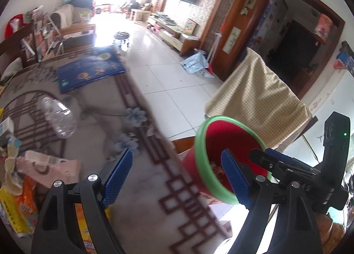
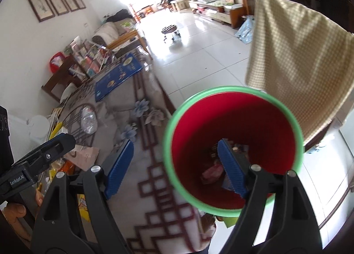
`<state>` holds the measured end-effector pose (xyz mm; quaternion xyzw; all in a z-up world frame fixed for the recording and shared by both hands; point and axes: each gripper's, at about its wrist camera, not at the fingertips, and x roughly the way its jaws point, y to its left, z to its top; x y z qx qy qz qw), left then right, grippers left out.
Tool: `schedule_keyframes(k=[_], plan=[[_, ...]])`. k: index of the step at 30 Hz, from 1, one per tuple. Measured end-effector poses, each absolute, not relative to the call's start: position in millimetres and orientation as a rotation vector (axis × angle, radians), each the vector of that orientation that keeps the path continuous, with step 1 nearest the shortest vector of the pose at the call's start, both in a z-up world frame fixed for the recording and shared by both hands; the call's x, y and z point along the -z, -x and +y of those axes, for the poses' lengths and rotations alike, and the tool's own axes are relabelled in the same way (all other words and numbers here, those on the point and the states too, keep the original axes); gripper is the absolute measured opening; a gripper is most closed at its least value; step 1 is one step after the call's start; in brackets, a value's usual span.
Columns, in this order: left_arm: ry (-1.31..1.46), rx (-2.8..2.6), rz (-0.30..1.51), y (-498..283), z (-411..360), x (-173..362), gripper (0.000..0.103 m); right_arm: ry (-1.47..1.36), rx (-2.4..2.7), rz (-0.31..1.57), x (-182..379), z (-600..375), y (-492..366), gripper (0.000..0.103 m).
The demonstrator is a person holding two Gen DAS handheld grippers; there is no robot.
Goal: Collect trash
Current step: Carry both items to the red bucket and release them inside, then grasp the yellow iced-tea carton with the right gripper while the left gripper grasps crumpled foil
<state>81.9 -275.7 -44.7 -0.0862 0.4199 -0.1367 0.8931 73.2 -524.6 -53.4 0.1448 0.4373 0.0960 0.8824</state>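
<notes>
A red bin with a green rim [image 2: 232, 143] stands past the table's right edge, with several wrappers at its bottom; it also shows in the left wrist view [image 1: 223, 154]. My right gripper [image 2: 177, 167] is open and empty over the table edge, its right finger over the bin's mouth. My left gripper [image 1: 179, 178] is open and empty above the patterned tablecloth [image 1: 137, 165]. A crushed clear plastic bottle [image 1: 58, 119] lies on the table ahead of it. A pink wrapper [image 1: 50, 171] and orange and yellow packets [image 1: 20, 207] lie at the left.
A blue booklet [image 1: 90, 68] lies at the table's far end. A chair draped in checked cloth [image 1: 258, 99] stands behind the bin. White tiled floor [image 1: 168, 72] runs beside the table. A round stool [image 1: 121, 37] stands farther off.
</notes>
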Motion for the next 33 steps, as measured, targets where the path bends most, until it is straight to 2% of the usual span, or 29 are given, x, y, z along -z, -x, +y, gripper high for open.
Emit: schedule_keyframes(k=[14,21,33], plan=[[0.307,-0.099,0.925,-33,-69,87,0.079,-0.197,-0.353,0.996,62,-393,-71,0.078],[0.405,-0.255,0.991,-9,36,115,0.079,-0.182,-0.365,1.101,89,-322,-56,0.079],[0.372,-0.111,1.172,19,78,166,0.078,-0.207,-0.302,1.209,127,-259,-32,0.081]])
